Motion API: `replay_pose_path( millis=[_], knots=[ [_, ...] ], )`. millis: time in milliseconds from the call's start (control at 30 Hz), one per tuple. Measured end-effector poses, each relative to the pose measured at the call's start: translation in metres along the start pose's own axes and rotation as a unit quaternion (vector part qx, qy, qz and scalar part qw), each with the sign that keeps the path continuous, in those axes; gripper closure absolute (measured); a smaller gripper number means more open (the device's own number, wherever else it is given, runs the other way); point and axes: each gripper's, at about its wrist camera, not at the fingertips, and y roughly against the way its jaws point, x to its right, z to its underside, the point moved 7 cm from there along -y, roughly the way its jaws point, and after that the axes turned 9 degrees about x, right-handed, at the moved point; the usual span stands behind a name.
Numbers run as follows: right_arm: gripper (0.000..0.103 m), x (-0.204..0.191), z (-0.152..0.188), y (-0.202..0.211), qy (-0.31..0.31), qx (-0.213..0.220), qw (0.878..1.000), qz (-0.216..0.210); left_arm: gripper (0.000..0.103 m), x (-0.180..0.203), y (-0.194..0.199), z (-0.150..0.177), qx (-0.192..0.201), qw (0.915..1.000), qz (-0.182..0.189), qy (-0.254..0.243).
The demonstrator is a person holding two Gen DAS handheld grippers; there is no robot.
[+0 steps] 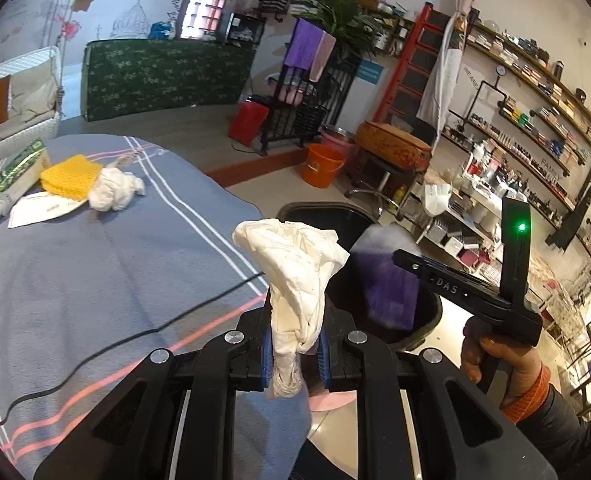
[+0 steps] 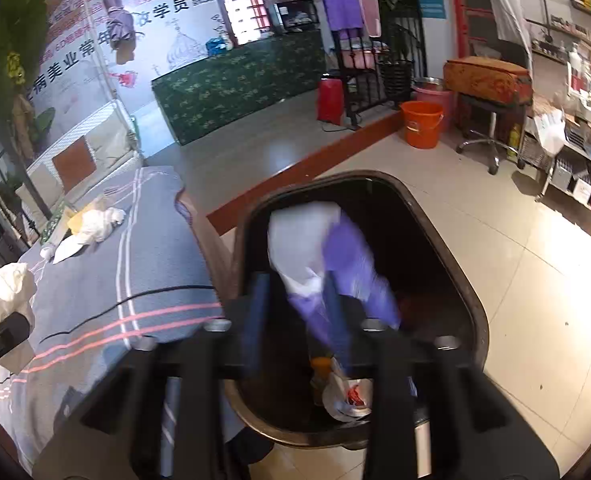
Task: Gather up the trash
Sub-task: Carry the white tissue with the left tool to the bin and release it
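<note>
Left claw [image 1: 295, 354] clamps crumpled white tissue [image 1: 299, 272] beside black bin [image 1: 319, 214].

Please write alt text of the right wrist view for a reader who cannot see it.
The right gripper, jaws apart, is above an open black trash bin, with a blurred purple and white piece between its fingers and the bin. Beside the bin is a bed with a grey striped cover, where more white crumpled tissue lies.

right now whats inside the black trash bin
In the black trash bin: a purple and white wrapper between the right gripper fingers, plus crumpled white trash and something orange lower down. The gripper covers the rest.
</note>
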Motion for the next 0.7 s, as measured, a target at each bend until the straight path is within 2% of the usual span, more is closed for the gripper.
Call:
replay_pose_path(
  millis=[133, 267, 400, 500, 700],
  knots=[
    [0.059, 0.009, 0.001, 0.002, -0.015, 0.005, 1.000, 0.005, 0.086, 0.012, -0.011, 0.007, -0.015, 0.9998, 0.015, -0.006],
    [0.049, 0.018, -0.003, 0.009, -0.022, 0.014, 1.000, 0.012, 0.086, 0.028, -0.024, 0.008, -0.028, 0.9989, 0.036, -0.013],
    [0.047, 0.030, -0.011, 0.019, -0.021, 0.029, 0.999, 0.023, 0.086, 0.043, -0.038, 0.009, -0.041, 0.9974, 0.056, -0.018],
    [0.037, 0.041, -0.014, 0.025, -0.035, 0.038, 0.998, 0.030, 0.086, 0.055, -0.048, 0.008, -0.048, 0.9961, 0.070, -0.023],
    [0.036, 0.071, -0.020, 0.038, -0.064, 0.058, 0.994, 0.061, 0.086, 0.077, -0.076, 0.007, -0.071, 0.9927, 0.094, -0.029]
  ],
)
